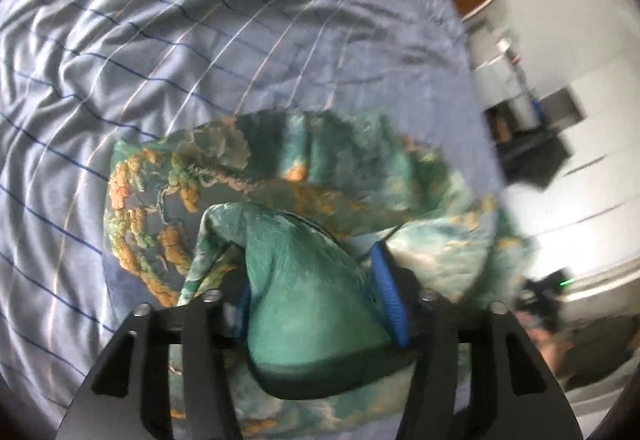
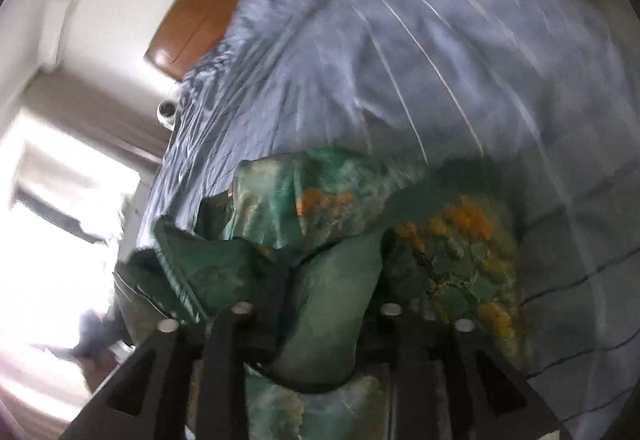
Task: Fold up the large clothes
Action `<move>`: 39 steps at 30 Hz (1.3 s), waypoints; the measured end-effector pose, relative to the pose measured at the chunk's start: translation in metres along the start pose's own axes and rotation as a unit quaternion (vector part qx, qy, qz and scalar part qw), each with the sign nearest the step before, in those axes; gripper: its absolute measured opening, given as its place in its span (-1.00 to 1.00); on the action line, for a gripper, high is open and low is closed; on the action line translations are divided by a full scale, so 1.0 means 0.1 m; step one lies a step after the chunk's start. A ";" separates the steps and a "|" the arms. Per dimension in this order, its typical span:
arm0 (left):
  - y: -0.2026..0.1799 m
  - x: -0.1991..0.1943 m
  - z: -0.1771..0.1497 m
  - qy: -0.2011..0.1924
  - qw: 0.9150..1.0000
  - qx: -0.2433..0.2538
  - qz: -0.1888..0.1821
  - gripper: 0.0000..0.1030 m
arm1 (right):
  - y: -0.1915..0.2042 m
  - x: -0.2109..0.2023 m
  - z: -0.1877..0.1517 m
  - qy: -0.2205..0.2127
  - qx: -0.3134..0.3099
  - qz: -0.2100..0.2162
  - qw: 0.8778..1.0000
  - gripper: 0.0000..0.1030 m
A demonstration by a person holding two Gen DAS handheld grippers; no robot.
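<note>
Both grippers [image 1: 316,304] [image 2: 320,304] clamped on garment [image 1: 320,320]

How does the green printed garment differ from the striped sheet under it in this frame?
The garment is green with orange and teal tree print; the sheet is pale blue-grey with thin dark and light stripes. The garment is bunched and partly lifted, pinched by the left gripper and the right gripper; the sheet lies spread across the bed, only wrinkled. The garment covers a small patch, the sheet fills most of the view. Both are soft, creased fabric.
</note>
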State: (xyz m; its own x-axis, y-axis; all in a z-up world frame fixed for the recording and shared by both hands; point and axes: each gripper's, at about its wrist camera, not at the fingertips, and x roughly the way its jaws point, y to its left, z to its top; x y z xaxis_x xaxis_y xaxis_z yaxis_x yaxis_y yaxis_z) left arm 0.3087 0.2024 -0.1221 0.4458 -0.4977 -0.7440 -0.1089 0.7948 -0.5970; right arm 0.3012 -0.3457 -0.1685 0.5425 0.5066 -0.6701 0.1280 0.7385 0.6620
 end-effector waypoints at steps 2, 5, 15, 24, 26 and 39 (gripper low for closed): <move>-0.01 -0.24 0.01 -0.017 0.999 -0.003 -0.027 0.54 | -0.09 -0.09 0.05 -0.014 0.040 0.058 0.997 0.57; -0.05 -0.68 0.02 -0.082 0.996 0.028 -0.019 0.89 | -0.07 -0.34 0.16 -0.047 0.049 0.106 0.992 1.00; -0.30 0.07 -0.20 -0.033 0.965 0.204 0.162 0.92 | 0.35 -0.15 0.08 0.000 -0.158 -0.075 0.985 1.00; -0.45 -0.10 -0.18 -0.112 0.948 0.165 0.249 -0.85 | 0.77 -0.11 -0.15 -0.057 -0.256 -0.218 0.940 -0.83; -0.60 -0.33 -0.17 -0.151 0.944 0.170 0.238 -0.85 | 0.91 -0.33 -0.09 -0.098 -0.281 -0.225 0.928 -0.83; 0.08 0.76 -0.09 -0.164 0.917 0.177 0.317 -0.68 | 0.64 0.69 0.06 -0.079 -0.308 -0.315 0.894 -0.81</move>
State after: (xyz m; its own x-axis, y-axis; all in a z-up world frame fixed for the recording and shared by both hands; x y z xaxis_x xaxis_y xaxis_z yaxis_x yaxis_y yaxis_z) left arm 0.3333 0.1682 -0.1863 0.6421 0.1883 -0.7431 -0.1690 0.9803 0.1024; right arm 0.3518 -0.2668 -0.1702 0.6413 -0.1289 -0.7564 -0.0060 0.9849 -0.1730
